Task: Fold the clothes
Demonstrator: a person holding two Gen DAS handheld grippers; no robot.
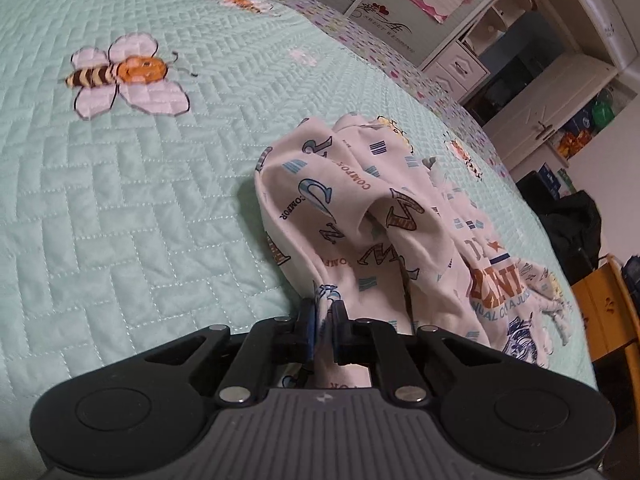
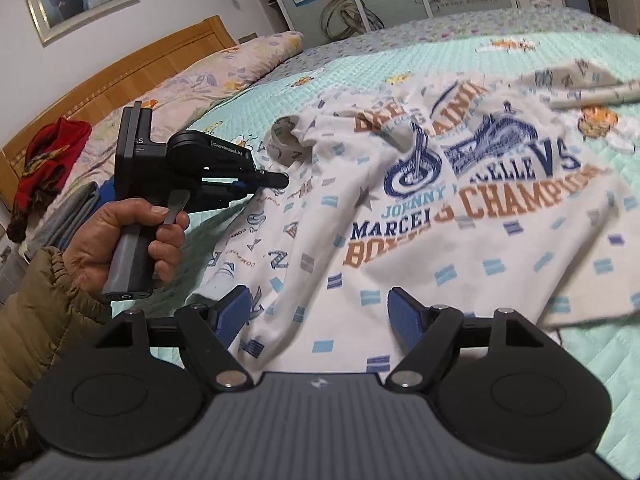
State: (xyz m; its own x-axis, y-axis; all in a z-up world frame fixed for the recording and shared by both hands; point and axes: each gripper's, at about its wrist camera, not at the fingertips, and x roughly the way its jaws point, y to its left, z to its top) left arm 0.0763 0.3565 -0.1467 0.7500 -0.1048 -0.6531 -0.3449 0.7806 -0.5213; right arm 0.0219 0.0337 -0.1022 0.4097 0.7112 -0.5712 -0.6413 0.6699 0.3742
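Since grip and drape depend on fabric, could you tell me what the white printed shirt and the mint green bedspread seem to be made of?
White printed shirt: looks like soft, matte cotton knit; it drapes in limp folds and bunches where the left gripper pinches it.
Mint green bedspread: apparently quilted padded fabric, judging by its stitched herringbone ridges.

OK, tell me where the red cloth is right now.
In the right wrist view the red cloth lies bunched at the far left, against the wooden headboard, beyond the person's left hand.

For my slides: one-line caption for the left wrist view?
Left gripper shut on white letter-printed cotton shirt atop mint quilted bedspread.
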